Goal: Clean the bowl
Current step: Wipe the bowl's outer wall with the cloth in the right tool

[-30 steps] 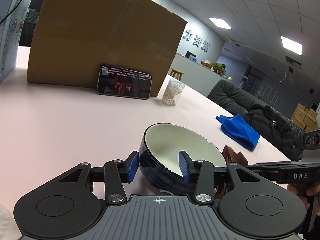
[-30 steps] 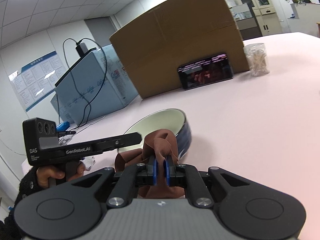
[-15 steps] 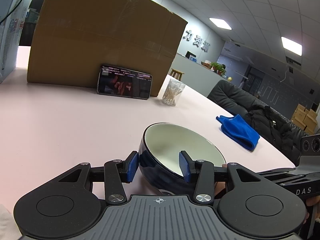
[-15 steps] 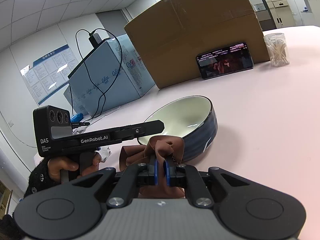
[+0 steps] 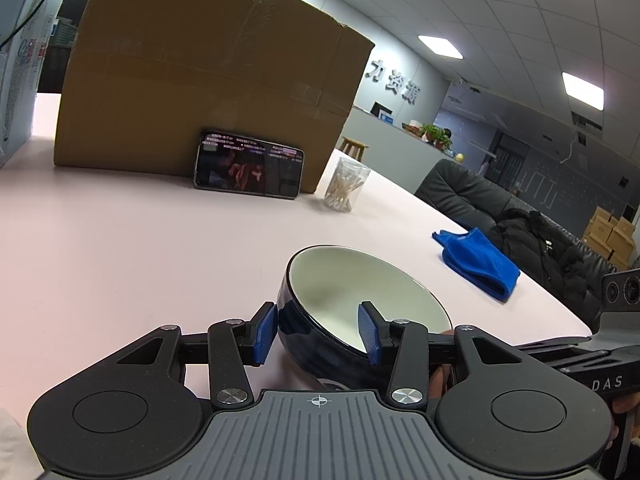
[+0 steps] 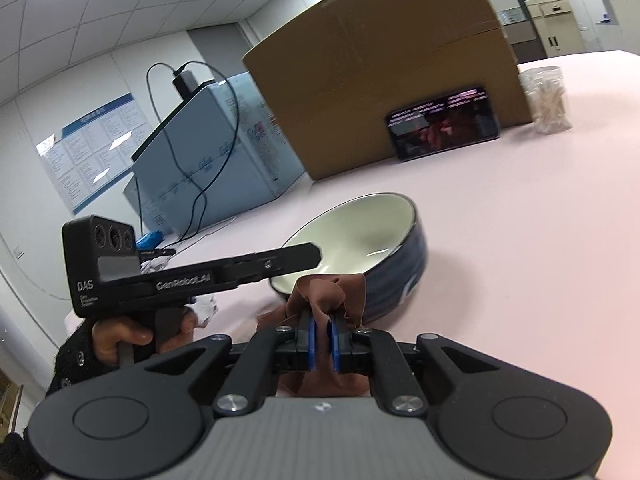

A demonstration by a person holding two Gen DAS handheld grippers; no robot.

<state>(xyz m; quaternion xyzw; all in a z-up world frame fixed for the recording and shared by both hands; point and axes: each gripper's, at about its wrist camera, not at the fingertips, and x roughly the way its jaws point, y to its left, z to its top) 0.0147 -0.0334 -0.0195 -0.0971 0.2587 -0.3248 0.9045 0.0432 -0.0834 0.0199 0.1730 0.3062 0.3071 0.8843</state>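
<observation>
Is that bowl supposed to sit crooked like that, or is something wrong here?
The bowl is tipped on its side, not flat on the pink table: the left gripper clamps its rim, tilting the opening toward the brown cloth pinched in the right gripper. Nothing looks spilled or broken.

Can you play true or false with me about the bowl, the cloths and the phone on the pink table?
1. The right hand-held gripper pinches a brown cloth. True.
2. The bowl is full of soup. False: its white inside is empty.
3. The left hand-held gripper has one pad inside the bowl and one outside. True.
4. The phone lies flat on the table. False: it stands leaning on the cardboard box.
5. The blue cloth is inside the bowl. False: it lies apart on the table.
</observation>
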